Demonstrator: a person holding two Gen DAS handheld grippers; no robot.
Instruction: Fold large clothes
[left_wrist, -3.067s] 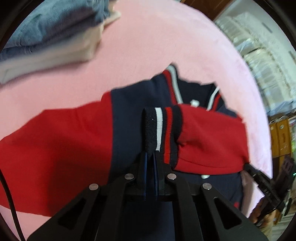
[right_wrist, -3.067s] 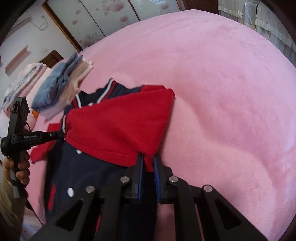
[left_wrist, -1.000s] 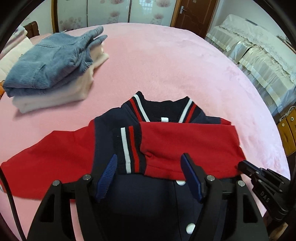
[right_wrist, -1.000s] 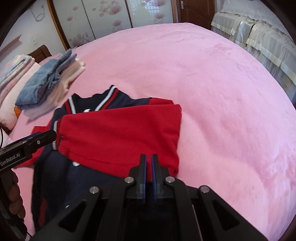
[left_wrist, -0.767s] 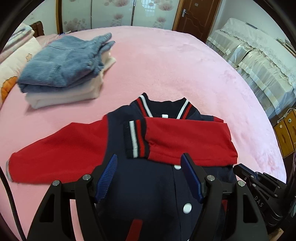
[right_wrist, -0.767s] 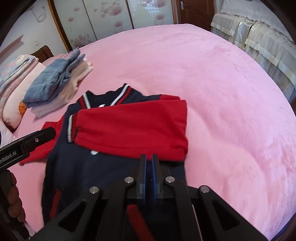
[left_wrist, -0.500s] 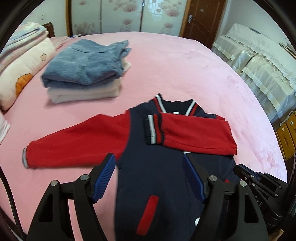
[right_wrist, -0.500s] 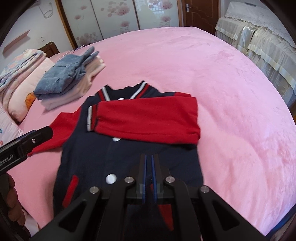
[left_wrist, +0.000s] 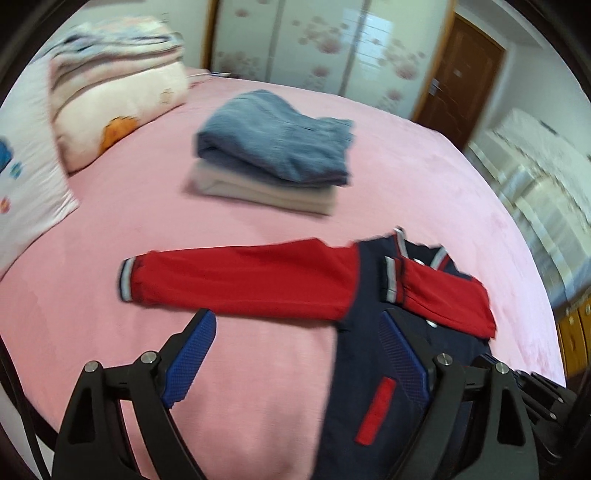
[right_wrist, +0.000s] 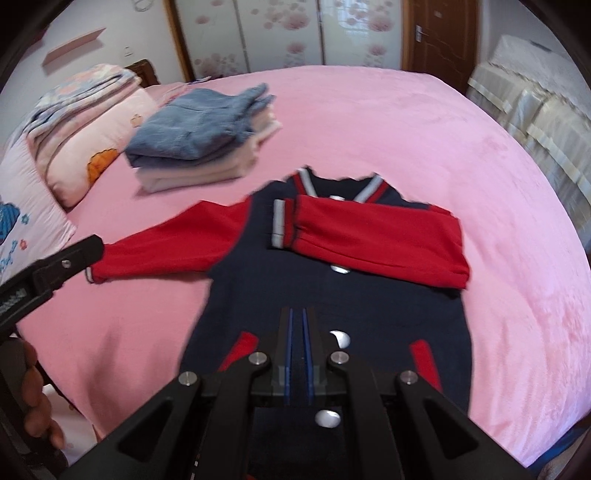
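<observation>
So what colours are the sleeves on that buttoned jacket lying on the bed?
Red sleeves with grey-and-navy striped cuffs, on a navy body; clearest from the right wrist view.

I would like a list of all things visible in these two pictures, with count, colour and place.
jacket: one, navy with red sleeves, near edge of bed; one sleeve folded across chest, the other spread out
folded clothes: one stack, blue on cream, behind jacket
pillows: several, pale pink and white, at head of bed
bed cover: one, pink
wardrobe doors: white, floral, back wall
door: one, brown
left gripper: black, blue pads, jaws opening, empty
right gripper: black, jaws shut, empty
hand: one, on left gripper's handle
</observation>
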